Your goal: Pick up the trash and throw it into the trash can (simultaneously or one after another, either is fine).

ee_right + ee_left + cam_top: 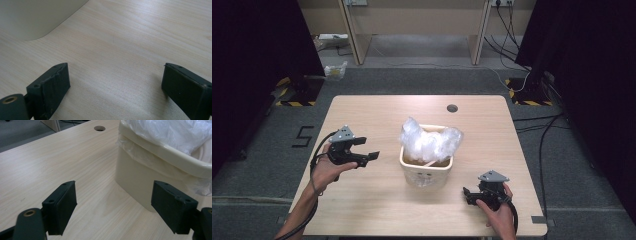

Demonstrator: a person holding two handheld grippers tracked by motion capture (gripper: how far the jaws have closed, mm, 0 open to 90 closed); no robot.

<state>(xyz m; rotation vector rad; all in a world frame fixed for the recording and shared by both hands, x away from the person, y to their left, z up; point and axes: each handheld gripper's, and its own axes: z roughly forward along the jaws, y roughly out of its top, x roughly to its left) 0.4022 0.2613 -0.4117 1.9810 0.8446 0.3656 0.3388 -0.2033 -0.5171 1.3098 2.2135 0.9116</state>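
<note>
Fingers [60, 207] of the left gripper [362, 150] stand spread wide, nothing between them; seen along them in the left gripper view, bare wood fills the gap and the cream bin [140, 177] rises just beyond the right-hand finger. Fingers [50, 90] of the right gripper [469, 195] are likewise spread apart and empty, hovering low over the worktop [120, 50], with a rounded corner of the bin [37, 17] at the upper left of the right gripper view.

Bin [427, 172] sits near the middle of the worktop [377, 210], upright, cream-coloured, roughly square with rounded corners. Clear plastic liner [429, 140] bunches up out of its mouth in a crumpled heap and drapes over the rim; the left gripper view shows the liner [175, 132] tucked over the edge and hanging a little down the wall.

Left gripper is held above the worktop to the left of the bin, pointing toward it, apart from it. Left hand [327, 170] grips its handle, cable looping below. Right gripper is near the front right corner, right hand [497, 212] around it, pointing left, apart from the bin.

Round cable hole [452, 108] lies in the worktop behind the bin. Grey floor around; desk legs and cables at the far side.
</note>
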